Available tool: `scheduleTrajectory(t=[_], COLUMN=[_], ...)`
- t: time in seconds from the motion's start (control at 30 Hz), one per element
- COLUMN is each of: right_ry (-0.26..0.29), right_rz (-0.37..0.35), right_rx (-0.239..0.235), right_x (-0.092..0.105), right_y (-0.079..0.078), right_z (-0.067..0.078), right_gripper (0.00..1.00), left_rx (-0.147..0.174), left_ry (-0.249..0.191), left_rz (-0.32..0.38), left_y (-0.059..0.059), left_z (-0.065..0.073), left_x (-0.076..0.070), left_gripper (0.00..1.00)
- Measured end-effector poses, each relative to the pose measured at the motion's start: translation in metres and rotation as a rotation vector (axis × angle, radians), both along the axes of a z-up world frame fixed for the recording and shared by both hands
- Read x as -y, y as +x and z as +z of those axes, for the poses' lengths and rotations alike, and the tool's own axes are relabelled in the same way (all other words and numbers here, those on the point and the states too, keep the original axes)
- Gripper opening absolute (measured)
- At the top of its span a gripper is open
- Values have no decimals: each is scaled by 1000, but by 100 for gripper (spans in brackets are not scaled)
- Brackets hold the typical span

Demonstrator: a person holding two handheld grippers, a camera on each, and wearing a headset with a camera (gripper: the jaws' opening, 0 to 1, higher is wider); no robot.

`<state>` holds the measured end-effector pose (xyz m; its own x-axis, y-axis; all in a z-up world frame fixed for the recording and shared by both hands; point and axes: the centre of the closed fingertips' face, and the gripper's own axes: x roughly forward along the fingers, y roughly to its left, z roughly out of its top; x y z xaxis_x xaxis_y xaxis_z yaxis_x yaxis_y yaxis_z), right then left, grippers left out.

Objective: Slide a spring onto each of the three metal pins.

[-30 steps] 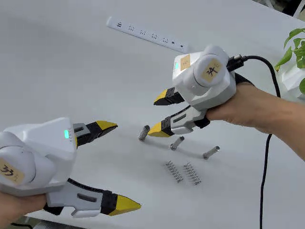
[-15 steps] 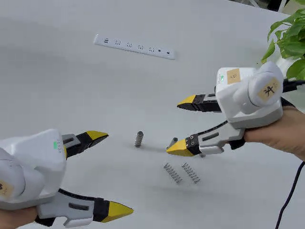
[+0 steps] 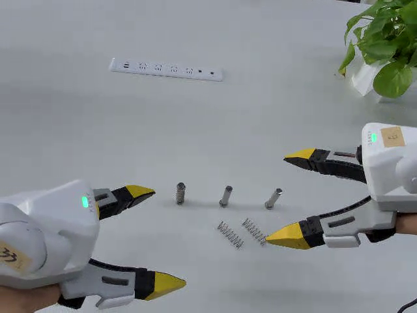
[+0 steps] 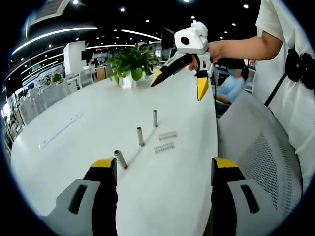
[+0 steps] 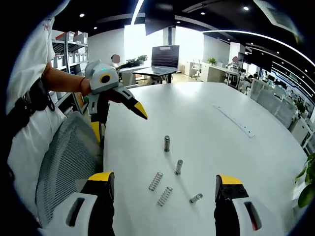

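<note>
Sticker (image 3: 13,238) on the wide-open, empty left tongs (image 3: 169,237) seems to read "33", while the right tongs (image 3: 277,199) gape empty too.

White table (image 3: 78,130) spanned whole head view. Power strip (image 3: 166,69) lay flat at upper left of centre. Potted plant (image 3: 381,45) stood in upper right corner. Three pins stood in row just below frame centre. Left pin (image 3: 180,193) had spring coiled round it; middle pin (image 3: 225,195) and right pin (image 3: 274,198) were bare. First loose spring (image 3: 230,235) and second loose spring (image 3: 254,231) lay side by side, just below the bare pins, not touching them.
</note>
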<state>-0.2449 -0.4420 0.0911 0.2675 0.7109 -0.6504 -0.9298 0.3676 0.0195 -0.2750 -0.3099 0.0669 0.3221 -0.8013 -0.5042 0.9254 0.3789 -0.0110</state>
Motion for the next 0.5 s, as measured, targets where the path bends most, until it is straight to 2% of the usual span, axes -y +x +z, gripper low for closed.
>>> scheduleTrajectory(t=[0.07,0.23,0.37,0.47,0.5], right_ry=[11,49,55,69,69], right_rz=[-18,-77,-108,-137,-143], right_rx=[4,-12,-17,-24,-25], right_x=[8,22,31,38,40], right_y=[-4,-11,-16,-19,-20], right_z=[-2,-7,-13,-17,-18], right_gripper=[88,88,88,87,87], left_rx=[3,-1,-4,-10,-2], left_ry=[15,41,90,107,118], left_rz=[-20,-55,-95,-125,-137], left_y=[0,3,3,4,5], left_z=[-2,-7,-16,-24,-26], left_x=[5,18,29,43,46], left_gripper=[75,70,65,61,59])
